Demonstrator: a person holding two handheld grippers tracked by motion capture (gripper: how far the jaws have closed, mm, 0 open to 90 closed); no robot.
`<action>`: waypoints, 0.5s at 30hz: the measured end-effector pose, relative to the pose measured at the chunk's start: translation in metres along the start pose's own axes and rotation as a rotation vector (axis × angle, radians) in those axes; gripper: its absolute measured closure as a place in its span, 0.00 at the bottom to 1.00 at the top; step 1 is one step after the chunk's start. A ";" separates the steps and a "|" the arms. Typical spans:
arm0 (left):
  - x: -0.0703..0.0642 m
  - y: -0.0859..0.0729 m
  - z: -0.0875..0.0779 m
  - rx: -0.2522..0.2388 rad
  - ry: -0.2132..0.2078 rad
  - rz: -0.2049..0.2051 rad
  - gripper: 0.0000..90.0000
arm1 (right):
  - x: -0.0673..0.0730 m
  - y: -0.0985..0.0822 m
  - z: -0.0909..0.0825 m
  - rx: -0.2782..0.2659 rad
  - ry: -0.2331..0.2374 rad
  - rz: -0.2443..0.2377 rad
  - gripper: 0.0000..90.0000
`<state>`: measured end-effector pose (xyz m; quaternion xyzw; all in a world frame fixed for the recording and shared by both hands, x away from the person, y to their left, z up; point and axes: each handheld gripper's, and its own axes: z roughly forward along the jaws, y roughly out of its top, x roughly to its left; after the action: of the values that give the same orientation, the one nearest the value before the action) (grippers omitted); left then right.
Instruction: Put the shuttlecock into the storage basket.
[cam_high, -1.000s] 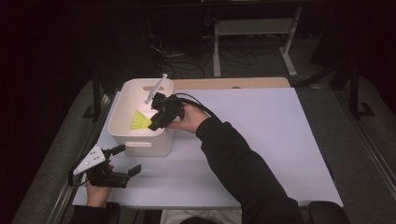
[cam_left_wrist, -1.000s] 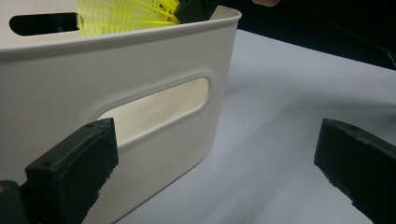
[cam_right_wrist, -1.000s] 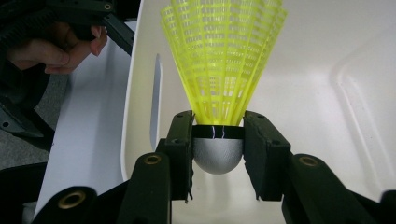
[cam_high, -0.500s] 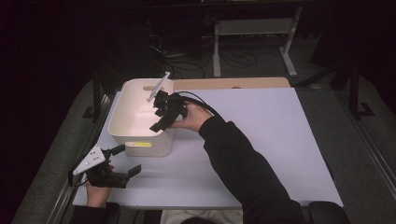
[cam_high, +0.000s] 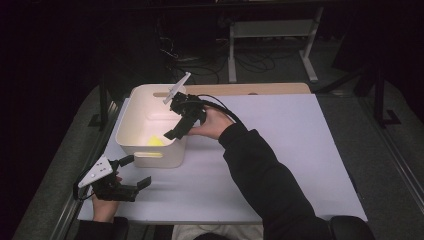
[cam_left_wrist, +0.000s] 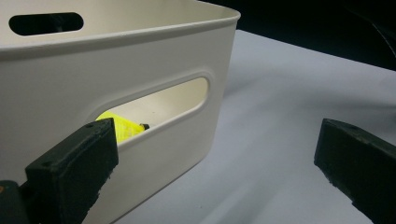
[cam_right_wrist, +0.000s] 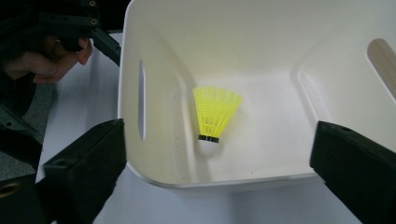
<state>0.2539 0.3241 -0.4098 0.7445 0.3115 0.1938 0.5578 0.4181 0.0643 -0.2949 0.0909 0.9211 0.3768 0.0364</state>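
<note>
- The yellow shuttlecock (cam_right_wrist: 215, 116) lies on the floor of the white bin (cam_high: 131, 129), near the wall that has the handle slot; its white cork tip points toward the right gripper view's camera.
- In the left gripper view, a part of its yellow skirt shows through the slot in the bin wall.
- The right gripper (cam_high: 181, 122) hangs over the near right part of the bin, and it points down into it.
- Its jaws have just been opening and now stand wide apart, with nothing between them; the shuttlecock lies free below.
- The left gripper (cam_high: 132, 172) rests low over the white table (cam_high: 280, 150), just beside the front wall of the bin, held by the left hand (cam_high: 105, 202).
- Its jaws are spread wide and grasp nothing; the bin wall is close in front of them.
- A dark sleeve (cam_high: 265, 185) covers the right forearm above the table.
</note>
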 end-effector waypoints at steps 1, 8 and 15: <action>0.000 0.000 0.000 -0.001 0.000 0.000 0.00 | 0.000 -0.001 -0.002 -0.005 -0.006 0.001 0.00; 0.000 0.000 0.001 0.001 0.001 0.001 0.00 | -0.003 -0.006 -0.016 -0.044 -0.031 0.011 0.00; 0.000 0.000 0.001 0.001 0.004 0.001 0.00 | 0.000 -0.012 -0.024 -0.056 -0.055 0.004 0.00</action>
<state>0.2541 0.3237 -0.4100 0.7444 0.3123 0.1954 0.5569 0.4136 0.0396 -0.2860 0.1019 0.9087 0.3998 0.0637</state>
